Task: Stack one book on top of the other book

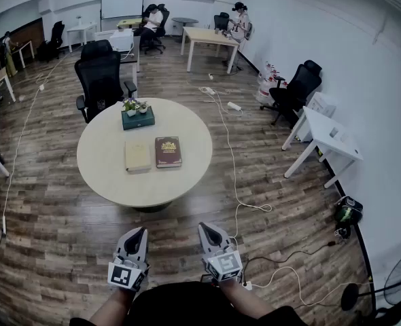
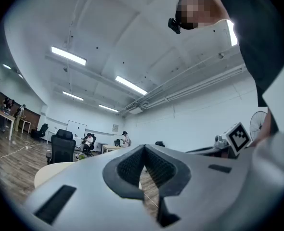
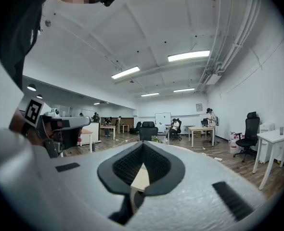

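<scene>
Two books lie side by side on the round beige table (image 1: 105, 175): a tan book (image 1: 137, 155) on the left and a dark red book (image 1: 168, 151) on the right. Both grippers hang near the person's body, well short of the table. My left gripper (image 1: 138, 233) is shut with nothing in it, and my right gripper (image 1: 206, 229) is shut and empty too. In the left gripper view the closed jaw tips (image 2: 144, 148) point across the room, and in the right gripper view the closed tips (image 3: 142, 145) point at the table's far side.
A green planter box (image 1: 138, 115) sits at the table's far edge, with a black office chair (image 1: 100, 75) behind it. A white cable (image 1: 231, 155) runs over the wooden floor right of the table. A white desk (image 1: 328, 140) stands at the right wall. People sit far back.
</scene>
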{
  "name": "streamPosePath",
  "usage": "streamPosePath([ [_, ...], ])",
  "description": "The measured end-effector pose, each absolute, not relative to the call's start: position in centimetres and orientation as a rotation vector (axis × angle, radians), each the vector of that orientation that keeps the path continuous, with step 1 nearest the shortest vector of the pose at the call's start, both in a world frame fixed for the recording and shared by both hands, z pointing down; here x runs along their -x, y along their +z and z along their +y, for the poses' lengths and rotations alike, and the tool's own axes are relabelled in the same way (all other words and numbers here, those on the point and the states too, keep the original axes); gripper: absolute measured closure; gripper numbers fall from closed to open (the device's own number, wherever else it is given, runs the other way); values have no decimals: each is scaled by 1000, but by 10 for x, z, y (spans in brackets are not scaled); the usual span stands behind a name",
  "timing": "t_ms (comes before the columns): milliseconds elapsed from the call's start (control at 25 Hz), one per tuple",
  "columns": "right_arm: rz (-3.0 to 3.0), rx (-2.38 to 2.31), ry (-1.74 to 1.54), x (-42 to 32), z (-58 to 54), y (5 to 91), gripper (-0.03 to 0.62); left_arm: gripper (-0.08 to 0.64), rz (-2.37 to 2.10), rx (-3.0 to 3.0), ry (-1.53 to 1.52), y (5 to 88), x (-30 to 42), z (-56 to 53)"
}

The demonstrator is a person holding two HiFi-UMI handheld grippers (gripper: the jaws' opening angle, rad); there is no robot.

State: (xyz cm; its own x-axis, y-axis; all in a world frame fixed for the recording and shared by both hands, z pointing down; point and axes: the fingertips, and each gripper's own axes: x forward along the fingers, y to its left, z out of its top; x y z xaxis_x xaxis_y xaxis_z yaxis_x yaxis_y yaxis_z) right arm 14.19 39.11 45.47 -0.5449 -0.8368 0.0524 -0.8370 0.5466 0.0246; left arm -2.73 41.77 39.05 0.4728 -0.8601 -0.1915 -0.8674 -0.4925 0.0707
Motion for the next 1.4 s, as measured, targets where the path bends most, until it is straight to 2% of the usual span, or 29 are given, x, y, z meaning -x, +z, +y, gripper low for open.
streamPosePath([
  [400, -2822, -1435, 112, -145, 397, 454, 589, 554, 1592, 2675, 337, 395, 26, 420],
  [880, -2824, -1438, 84, -170, 395, 453, 589, 554, 1657, 2646, 276, 407, 16, 412],
  [1400, -2896, -1330, 110, -202, 343, 472, 589, 554, 1769, 2565, 229, 420, -12, 369],
])
